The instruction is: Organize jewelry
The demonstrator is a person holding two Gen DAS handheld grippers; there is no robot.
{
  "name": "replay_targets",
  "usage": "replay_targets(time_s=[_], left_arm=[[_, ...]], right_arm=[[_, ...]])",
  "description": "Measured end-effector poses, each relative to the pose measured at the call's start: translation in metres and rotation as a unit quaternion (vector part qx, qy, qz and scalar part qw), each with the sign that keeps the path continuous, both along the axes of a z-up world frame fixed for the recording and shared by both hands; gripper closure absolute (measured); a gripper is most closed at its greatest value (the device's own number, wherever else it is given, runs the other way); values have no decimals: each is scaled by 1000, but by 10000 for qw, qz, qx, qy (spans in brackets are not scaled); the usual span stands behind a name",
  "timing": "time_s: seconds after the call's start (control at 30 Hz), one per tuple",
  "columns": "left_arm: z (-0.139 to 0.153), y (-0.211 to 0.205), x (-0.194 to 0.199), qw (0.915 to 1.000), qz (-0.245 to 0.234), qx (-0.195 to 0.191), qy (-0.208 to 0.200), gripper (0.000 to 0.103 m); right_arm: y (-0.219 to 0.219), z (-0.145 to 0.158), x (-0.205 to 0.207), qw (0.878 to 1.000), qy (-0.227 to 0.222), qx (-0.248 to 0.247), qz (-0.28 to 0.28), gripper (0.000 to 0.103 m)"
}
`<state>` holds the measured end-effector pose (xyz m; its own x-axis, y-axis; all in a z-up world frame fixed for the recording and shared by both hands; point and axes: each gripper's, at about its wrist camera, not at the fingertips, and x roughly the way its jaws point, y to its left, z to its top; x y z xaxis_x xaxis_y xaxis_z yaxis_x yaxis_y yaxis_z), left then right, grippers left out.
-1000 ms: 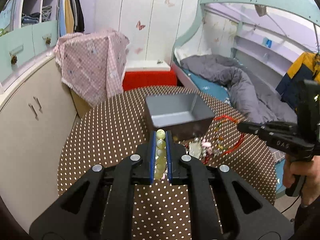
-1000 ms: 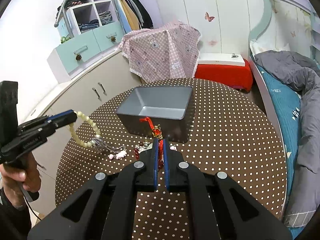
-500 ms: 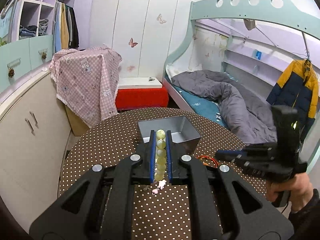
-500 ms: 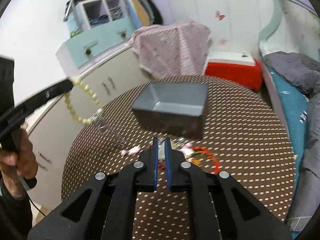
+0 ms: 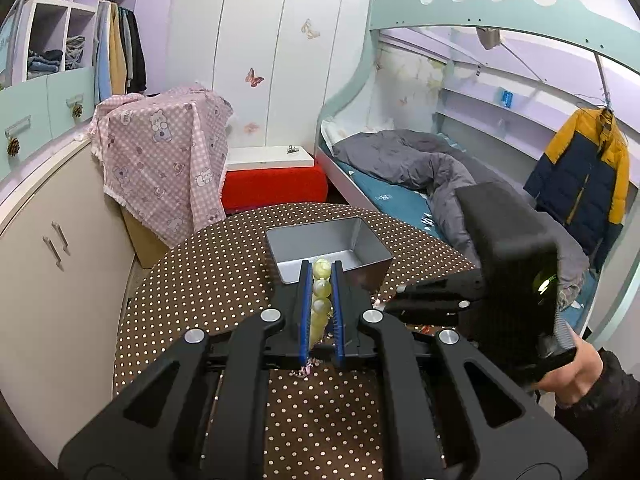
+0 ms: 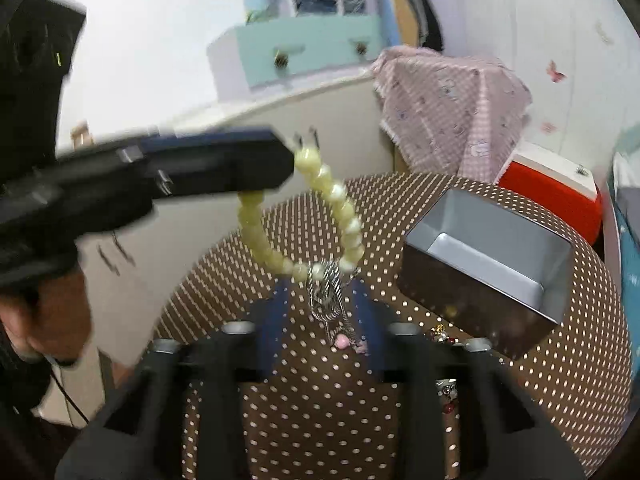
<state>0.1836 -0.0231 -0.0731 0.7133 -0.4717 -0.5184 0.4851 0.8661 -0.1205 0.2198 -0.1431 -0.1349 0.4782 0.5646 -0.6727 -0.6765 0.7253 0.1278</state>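
A child's bedroom: pale cupboards to the left of the grey tin (image 5: 372, 248), a bunk bed to its right, and the tin standing on a round brown table with white dots (image 5: 200, 280).

Starting left of the tin, my left hand (image 6: 44, 320) holds the left claw (image 5: 322, 268) tilted a little downward and aimed toward the tin's near wall. Its blue pads are clamped narrow on the yellow-green bead bracelet (image 5: 322, 288). The right camera shows the rest of the loop hanging free in the air, up and to the left of the tin, with a silver chain tassel (image 6: 328, 296) and a small pink charm dangling below it.

My right claw (image 6: 320, 292) comes in low on the near side of the tin, rolled so the table looks slanted. The picture is smeared, but its jaws seem to stand apart with the tassel hanging between them, not pinched. My right hand (image 5: 576, 372) grips its handle well to the right of the tin.

As I judge it, the job is barely begun. What I can see of the tin's floor is bare, the bracelet is lifted but not dropped in, and a few small pieces (image 6: 440, 334) lie on the table just below the tin's near corner.
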Motion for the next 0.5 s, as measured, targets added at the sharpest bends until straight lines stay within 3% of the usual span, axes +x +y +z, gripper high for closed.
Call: replay_targets(time_s=[0.5], left_arm=[[-3, 32, 18, 9984, 439, -328, 147, 94]], right_arm=[[-60, -10, -9, 9943, 21, 14, -1066, 102]])
